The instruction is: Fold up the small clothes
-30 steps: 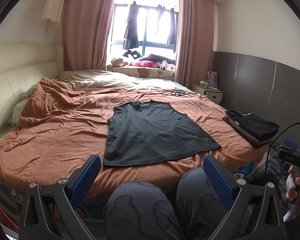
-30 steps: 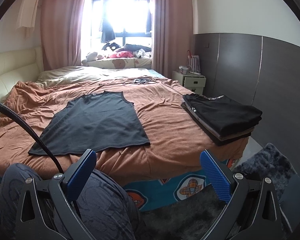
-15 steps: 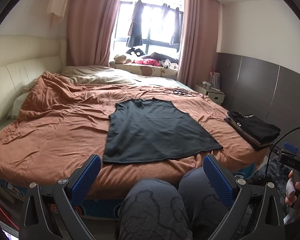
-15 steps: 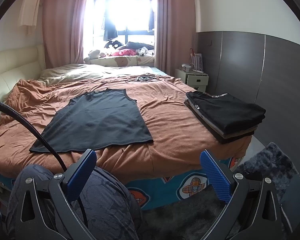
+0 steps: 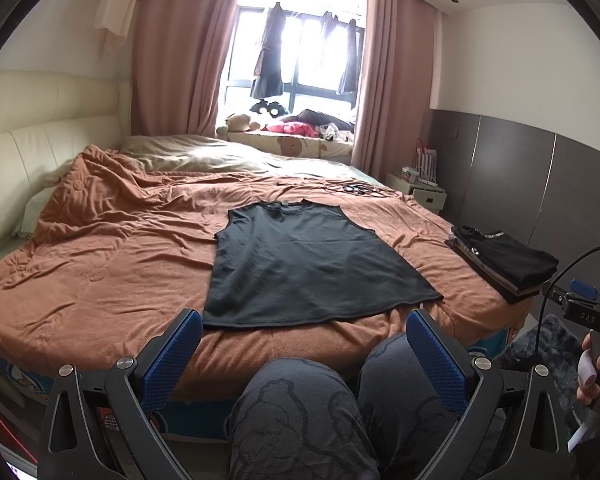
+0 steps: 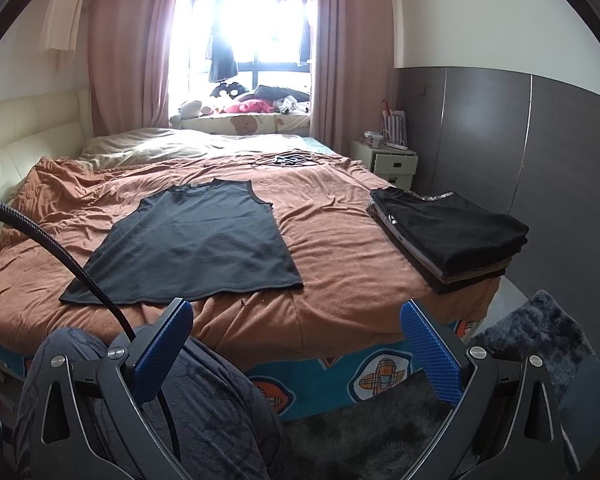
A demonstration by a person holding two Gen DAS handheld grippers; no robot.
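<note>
The bed, under its rumpled brown blanket, carries everything in play; compared with a second ago it sits lower in both views and more of the curtains and window shows, so both cameras have tipped upward and perhaps risen a little, while nothing on the blanket has shifted; this reads as the person getting set rather than as any folding begun.

The black sleeveless shirt lies flat and spread near the foot edge of the bed, neck pointing to the far side, hem just short of the near edge; it has no fold in it yet, so the task on this piece seems still at its start.

The stack of folded dark clothes rests at the right corner of the foot edge, well apart from the shirt; it suggests earlier pieces are done.

The left gripper hangs over the person's knees with its blue pads spread wide and nothing between them; the right gripper is likewise released and empty, short of the bed's near edge.

The right hand holds its handle at the edge of the left view; the letters "DAS" show on the dark block above it; no other writing is legible, and the garment tag at the neck is too small to read.
</note>
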